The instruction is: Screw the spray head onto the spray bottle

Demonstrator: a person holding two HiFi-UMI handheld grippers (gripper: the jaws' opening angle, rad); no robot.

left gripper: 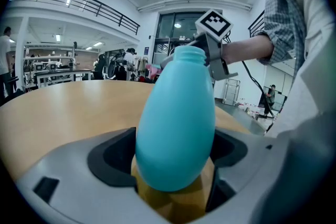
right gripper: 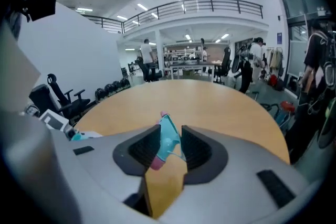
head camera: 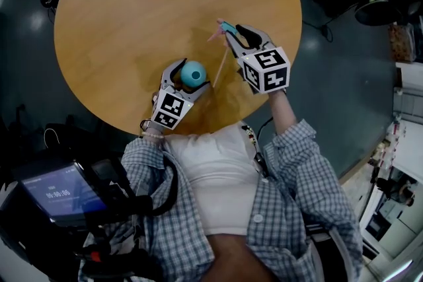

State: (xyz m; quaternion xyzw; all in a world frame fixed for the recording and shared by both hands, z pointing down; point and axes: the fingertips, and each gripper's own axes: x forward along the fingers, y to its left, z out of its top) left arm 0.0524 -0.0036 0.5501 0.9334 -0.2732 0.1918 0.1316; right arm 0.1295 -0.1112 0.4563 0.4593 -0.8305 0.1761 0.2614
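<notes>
Bottle (left gripper: 176, 123) is sitting clenched in our left gripper (head camera: 188, 78); we are pinching the spray head (right gripper: 167, 140) in our right gripper (head camera: 234, 33).

Head view looks steeply down on the round table (head camera: 106, 23) — gripper views sit close, facing across that same tabletop.

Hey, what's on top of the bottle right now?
Nothing: the bottle has a bare neck. The spray head is apart from it, clamped in the right gripper. What is inside the neck cannot be seen.
</notes>
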